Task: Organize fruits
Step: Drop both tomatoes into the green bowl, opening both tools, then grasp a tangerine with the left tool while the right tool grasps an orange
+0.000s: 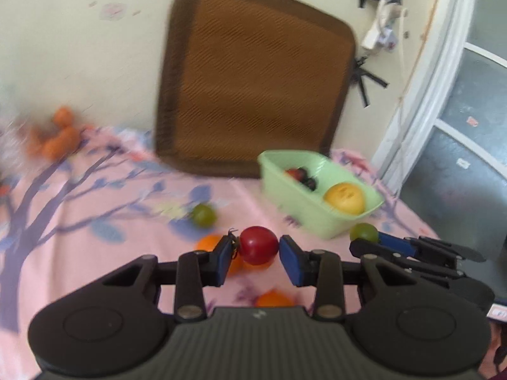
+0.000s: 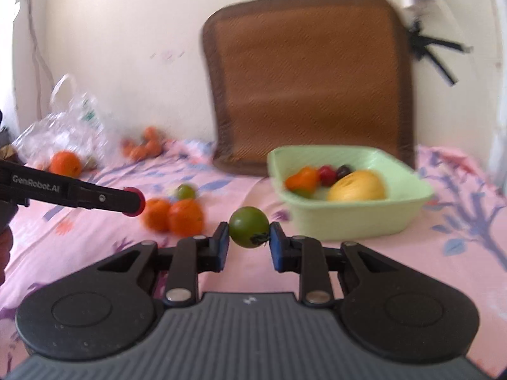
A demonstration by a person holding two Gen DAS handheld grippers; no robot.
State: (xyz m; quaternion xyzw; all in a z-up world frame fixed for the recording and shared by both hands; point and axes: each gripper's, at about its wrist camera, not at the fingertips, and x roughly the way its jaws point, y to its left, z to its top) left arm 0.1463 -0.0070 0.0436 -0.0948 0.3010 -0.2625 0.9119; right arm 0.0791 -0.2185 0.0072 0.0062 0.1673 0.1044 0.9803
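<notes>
In the left wrist view my left gripper (image 1: 257,244) is shut on a red tomato (image 1: 258,247), held above the pink sheet. My right gripper (image 2: 248,230) is shut on a green tomato (image 2: 248,225), its stem end towards the right pad. A pale green basin (image 2: 364,221) sits just ahead and to the right; it holds a yellow fruit (image 2: 356,186), small red and dark fruits and an orange piece. Two oranges (image 2: 185,217) and another green tomato (image 2: 186,191) lie on the sheet. The right gripper (image 1: 366,239) shows beside the basin (image 1: 304,215).
A brown mat (image 2: 310,79) leans on the wall behind the basin. At the far left a clear plastic bag (image 2: 63,120) lies with an orange (image 2: 65,163) by it, and an orange toy (image 2: 145,147) near the wall. A window frame (image 1: 443,95) borders the right.
</notes>
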